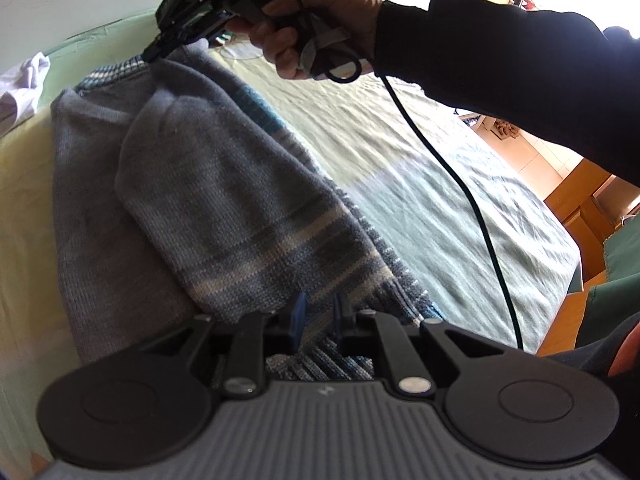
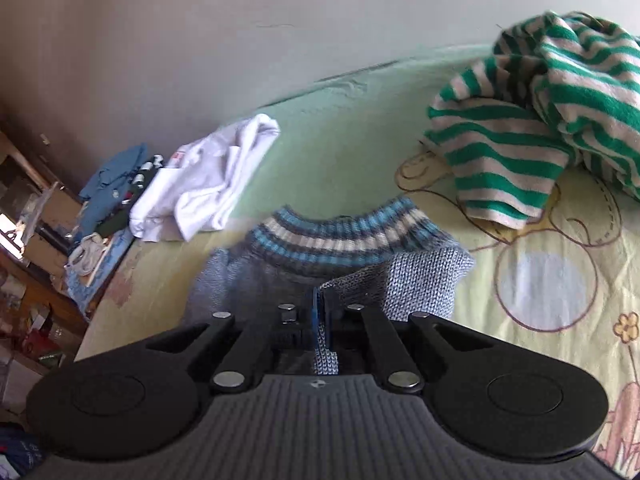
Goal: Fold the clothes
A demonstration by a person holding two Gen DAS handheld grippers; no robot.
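A grey-blue knit sweater (image 1: 224, 184) with striped bands lies partly folded on the bed. My left gripper (image 1: 320, 308) is shut on the sweater's striped hem edge. My right gripper (image 2: 323, 300) is shut on the sweater's (image 2: 416, 280) shoulder edge beside the striped collar (image 2: 340, 236). The right gripper also shows in the left wrist view (image 1: 154, 53), at the far end of the sweater by the collar, held by a hand. One side of the sweater is doubled over its middle.
The bed sheet (image 1: 420, 184) is pale green and yellow with cartoon prints. A green-and-white striped garment (image 2: 528, 120) lies at the far right, a white garment (image 2: 204, 184) at the far left. A black cable (image 1: 472, 200) hangs from the right gripper. Wooden furniture (image 1: 580, 196) stands beyond the bed.
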